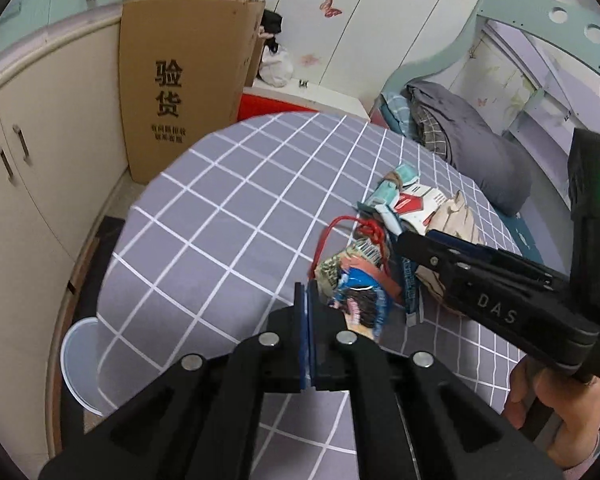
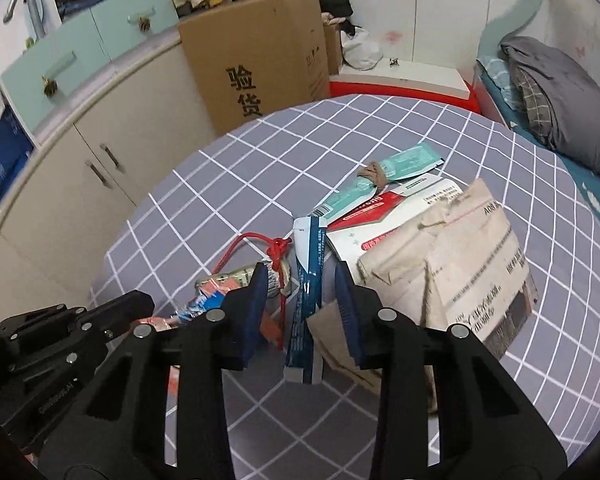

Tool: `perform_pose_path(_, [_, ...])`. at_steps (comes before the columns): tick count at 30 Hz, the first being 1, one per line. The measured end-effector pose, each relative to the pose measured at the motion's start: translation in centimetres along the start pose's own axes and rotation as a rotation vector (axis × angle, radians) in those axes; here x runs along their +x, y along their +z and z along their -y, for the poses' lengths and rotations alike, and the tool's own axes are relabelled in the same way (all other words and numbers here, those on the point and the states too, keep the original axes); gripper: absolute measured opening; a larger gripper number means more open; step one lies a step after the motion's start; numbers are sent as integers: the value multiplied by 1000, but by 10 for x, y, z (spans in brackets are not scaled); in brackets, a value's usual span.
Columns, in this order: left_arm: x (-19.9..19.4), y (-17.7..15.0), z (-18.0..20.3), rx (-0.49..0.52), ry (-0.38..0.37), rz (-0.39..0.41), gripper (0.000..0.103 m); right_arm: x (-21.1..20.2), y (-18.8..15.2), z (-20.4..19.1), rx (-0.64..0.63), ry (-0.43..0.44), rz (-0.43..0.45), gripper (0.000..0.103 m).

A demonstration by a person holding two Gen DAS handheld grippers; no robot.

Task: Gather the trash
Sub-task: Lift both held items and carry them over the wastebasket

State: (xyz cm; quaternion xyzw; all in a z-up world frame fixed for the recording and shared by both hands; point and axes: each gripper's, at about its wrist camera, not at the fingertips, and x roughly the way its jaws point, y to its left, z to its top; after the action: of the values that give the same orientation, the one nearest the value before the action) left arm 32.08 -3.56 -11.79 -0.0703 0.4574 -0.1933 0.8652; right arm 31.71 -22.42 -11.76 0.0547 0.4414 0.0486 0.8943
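Trash lies in a loose pile on the grid-patterned worktop (image 2: 420,128). We read the left gripper (image 1: 309,320) as shut, pads pressed together with nothing clearly between them; the crumpled snack wrapper (image 1: 356,292) tied with red string (image 1: 342,232) sits just beyond and right of its tips. The right gripper (image 2: 302,304) stands partly open, its fingers (image 2: 260,292) straddling the blue sachet (image 2: 306,280) without pressing it. The sachet's long axis runs away from the camera, parallel to the fingers, so the right hand is nearer. The crumpled paper bag (image 2: 460,256) lies just to the right.
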Motion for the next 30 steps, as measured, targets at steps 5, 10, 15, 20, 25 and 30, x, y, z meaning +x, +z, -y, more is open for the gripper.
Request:
perform_pose_path(5, [10,-3,-7,-30,4,-7,36,17,0,4,-3,-4,-50,13])
perform_pose_path(10, [-1,-6,-8,-22,11,49,46,-13,-3,8,5,19,84,10])
perform_pose_path(15, [-15,-11,11,76,32,98,55,-54,2,8,-13,30,175,10])
perform_pose_path(20, [1,-22,47,236,-6,11,63,-74,-4,6,-79,-53,181,10])
perform_pose_path(25, [23,-32,70,371,55,-39,68,-67,-25,19,-61,-23,111,10])
perform_pose_path(30, [26,-38,78,419,87,-42,48,-64,-42,26,-35,-7,78,10])
